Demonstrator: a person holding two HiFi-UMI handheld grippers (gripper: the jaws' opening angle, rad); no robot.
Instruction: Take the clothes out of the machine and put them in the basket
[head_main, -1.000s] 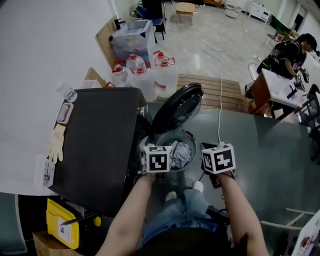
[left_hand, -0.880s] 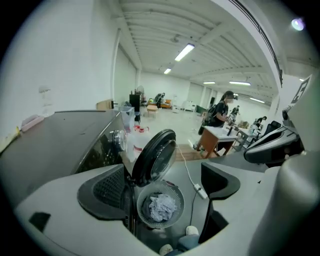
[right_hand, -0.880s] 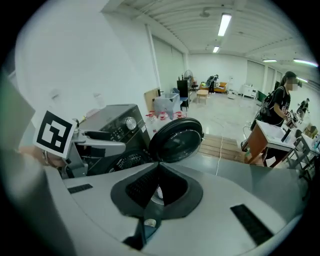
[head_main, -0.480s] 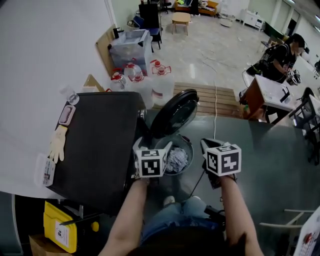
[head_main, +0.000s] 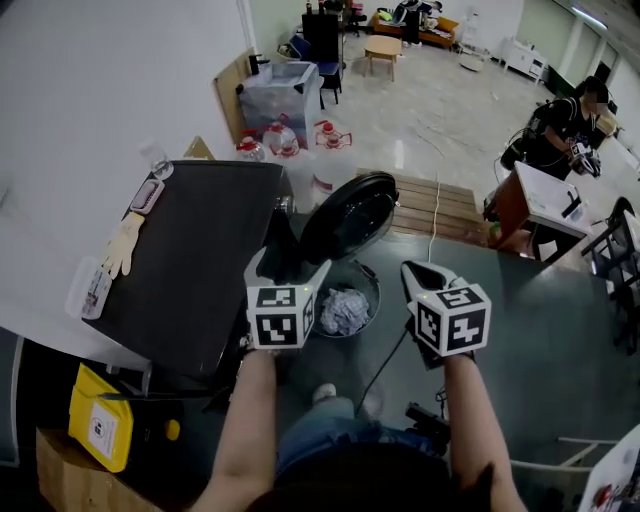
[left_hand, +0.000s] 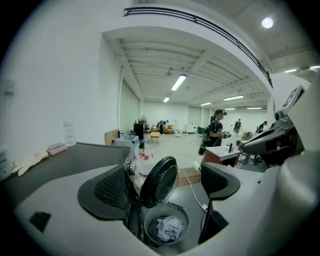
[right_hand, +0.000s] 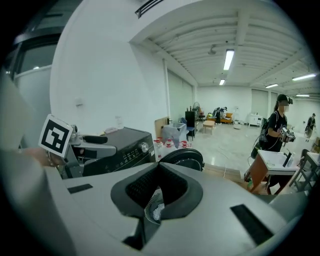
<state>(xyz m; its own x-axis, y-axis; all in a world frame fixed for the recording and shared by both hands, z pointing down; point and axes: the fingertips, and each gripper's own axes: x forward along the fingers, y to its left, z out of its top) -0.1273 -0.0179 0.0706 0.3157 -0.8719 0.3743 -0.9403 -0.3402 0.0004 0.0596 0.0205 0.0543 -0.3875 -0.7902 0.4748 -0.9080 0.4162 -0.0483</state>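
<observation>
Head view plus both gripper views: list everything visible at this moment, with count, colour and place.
washing machine: one, black, left of centre
machine door: one, dark and round, swung open
basket: one, grey, on the floor under the door
clothes: one crumpled pale bundle, in the basket
glove: one, pale, on the machine top
water jugs: at least three, clear with red caps, behind the machine
storage bin: one, clear, beyond the jugs
yellow case: one, lower left
wooden platform: one, brown, beyond the door
person: one, dark clothes, at a desk far right
left gripper: grey, jaws apart, nothing held
right gripper: grey, jaws together, nothing held
</observation>
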